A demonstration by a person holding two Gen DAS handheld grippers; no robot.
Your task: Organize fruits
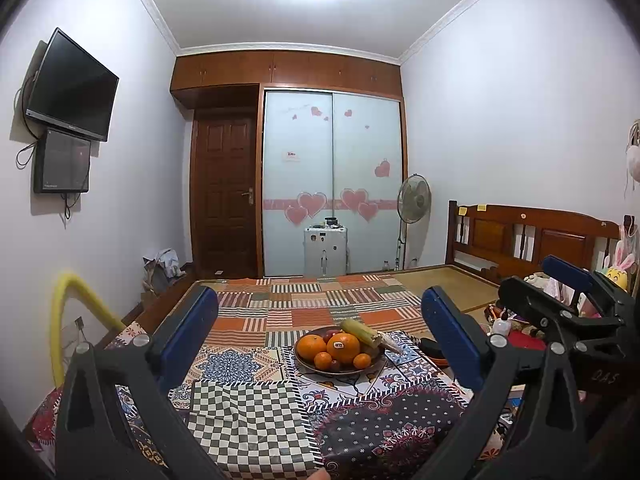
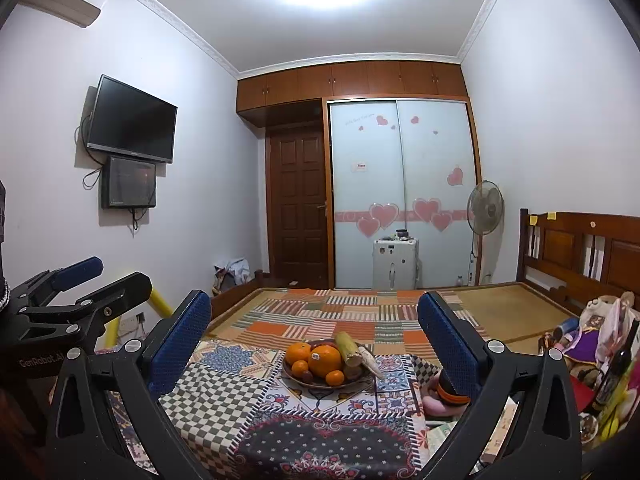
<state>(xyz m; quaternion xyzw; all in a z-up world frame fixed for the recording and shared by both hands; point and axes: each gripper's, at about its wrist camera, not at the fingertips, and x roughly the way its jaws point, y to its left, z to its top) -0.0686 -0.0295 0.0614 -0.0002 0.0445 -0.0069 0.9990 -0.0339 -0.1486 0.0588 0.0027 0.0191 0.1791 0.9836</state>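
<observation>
Television [image 1: 72,86]: mounted on the left wall, with a smaller dark screen [image 1: 62,162] just below it.
Yellow tube [image 1: 70,312]: curved, at the left edge of the bed, beside the left tool.
Left gripper [image 1: 320,332]: fingers spread wide apart, nothing between them, held above the patchwork cloth [image 1: 244,412] and aimed at the bowl.
Bowl [image 1: 310,365]: brown, resting on the cloth near the middle of the bed (framed between the blue pads in both views).
Fruit: two big oranges [image 1: 343,347] in the bowl, one with a small sticker; three small oranges [image 1: 323,360] in front of them; dark red fruit tucked behind and in front.
Corn cob [image 1: 360,332]: lying tilted across the right side of the bowl, husk end over the rim.
Right gripper [image 2: 314,338]: also spread wide and empty, hovering short of the bowl; its side shows at the right of the left camera's view.
Fan [image 1: 414,198]: standing by the sliding wardrobe doors.
Headboard [image 1: 532,236]: wooden, at the right.
Toys [image 2: 592,328]: soft toys and a dark bottle [image 2: 618,364] piled by the right edge (details blurred).
</observation>
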